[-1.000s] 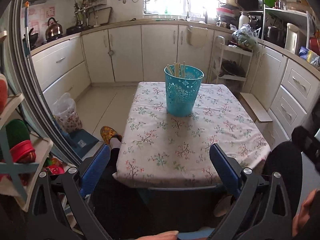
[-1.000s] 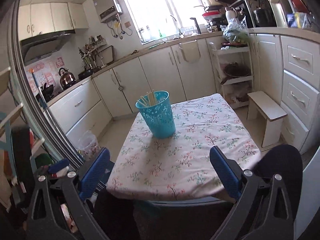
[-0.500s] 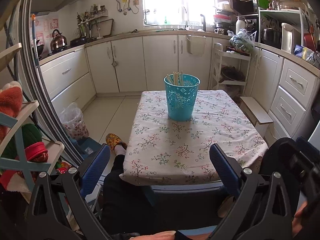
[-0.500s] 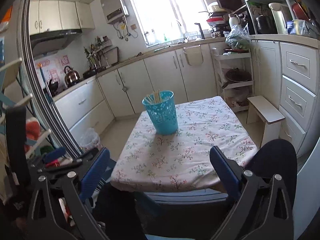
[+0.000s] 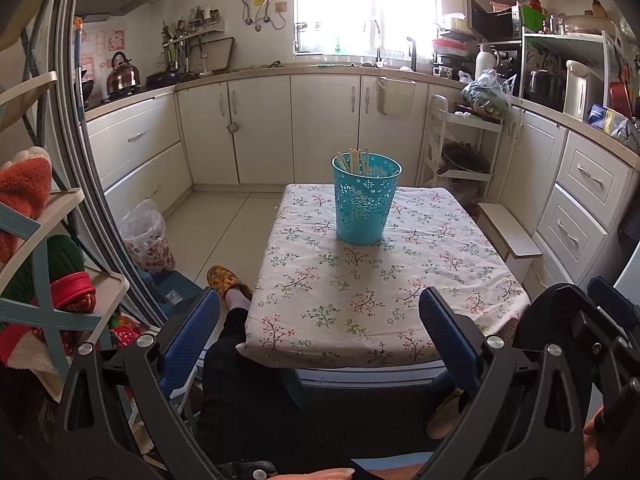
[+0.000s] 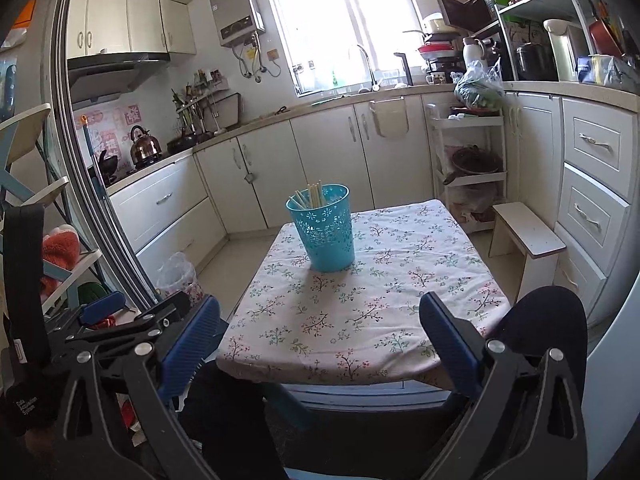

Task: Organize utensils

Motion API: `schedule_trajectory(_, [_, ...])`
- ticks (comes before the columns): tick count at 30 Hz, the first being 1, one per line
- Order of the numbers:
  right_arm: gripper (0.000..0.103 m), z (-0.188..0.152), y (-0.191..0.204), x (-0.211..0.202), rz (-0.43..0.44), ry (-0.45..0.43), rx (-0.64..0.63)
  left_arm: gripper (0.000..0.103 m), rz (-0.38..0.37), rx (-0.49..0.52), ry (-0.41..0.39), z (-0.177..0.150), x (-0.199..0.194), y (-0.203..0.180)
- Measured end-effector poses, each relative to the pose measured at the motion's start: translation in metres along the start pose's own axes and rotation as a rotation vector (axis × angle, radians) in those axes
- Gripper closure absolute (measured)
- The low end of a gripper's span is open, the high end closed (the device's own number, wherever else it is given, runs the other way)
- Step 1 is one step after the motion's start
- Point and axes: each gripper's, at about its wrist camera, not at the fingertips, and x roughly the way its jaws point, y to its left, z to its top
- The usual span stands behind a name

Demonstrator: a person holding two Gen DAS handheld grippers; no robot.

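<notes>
From the left wrist view, the left gripper (image 5: 320,328) is hovering short of the near edge of the table (image 5: 460,280), its blue fingers (image 5: 192,332) standing wide apart with nothing between them. A turquoise basket (image 5: 366,200) is standing upright on the floral tablecloth toward the far middle of the table. It is a tapered plastic bin with flower-shaped cutouts around its upper wall and a smooth lower part. Several pale wooden chopsticks (image 5: 354,160) are leaning inside it, their ends poking just above the rim on its left side. The person's dark-trousered legs are showing below the table edge, and a patterned slipper (image 5: 226,280) is resting on the floor to the table's left.

From the right wrist view, the right gripper (image 6: 320,328) is also holding back from the near table edge, its fingers (image 6: 448,340) spread wide and gripping nothing. The basket (image 6: 324,232) is sitting upright at the far left part of the tablecloth, well apart from the gripper, with the chopsticks (image 6: 312,196) slanting inside it toward its left rim. A small white stool (image 6: 528,236) is standing on the floor just beside the table's right side.
</notes>
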Motion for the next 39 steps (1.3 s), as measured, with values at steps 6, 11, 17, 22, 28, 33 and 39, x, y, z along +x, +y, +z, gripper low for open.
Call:
schedule_trajectory(6, [0.007, 0.0, 0.0, -0.002, -0.001, -0.006, -0.002, 0.008, -0.001, 0.0, -0.011, 0.0, -0.004, 0.001])
schedule_trajectory(11, [0.007, 0.0, 0.0, -0.004, -0.004, -0.012, -0.005, 0.008, 0.001, 0.001, -0.017, -0.001, -0.006, 0.001])
schedule_trajectory(17, [0.007, 0.0, 0.005, -0.009, -0.014, -0.036, -0.033, 0.008, -0.003, 0.0, -0.028, -0.001, -0.01, 0.0])
schedule_trajectory(22, [0.007, 0.0, 0.006, -0.01, -0.013, -0.033, -0.037, 0.008, -0.009, -0.001, -0.029, -0.001, -0.012, 0.0])
schedule_trajectory(28, [0.007, 0.003, 0.005, -0.008, -0.015, -0.025, -0.039, 0.008, -0.008, -0.003, -0.031, -0.001, -0.012, -0.001])
schedule_trajectory(33, [0.007, 0.003, 0.008, -0.008, -0.014, -0.03, -0.048, 0.008, -0.013, -0.007, -0.031, -0.001, -0.013, 0.0])
schedule_trajectory(39, [0.007, 0.003, 0.008, -0.01, -0.016, -0.037, -0.047, 0.008, -0.023, -0.019, -0.04, -0.001, -0.016, 0.001])
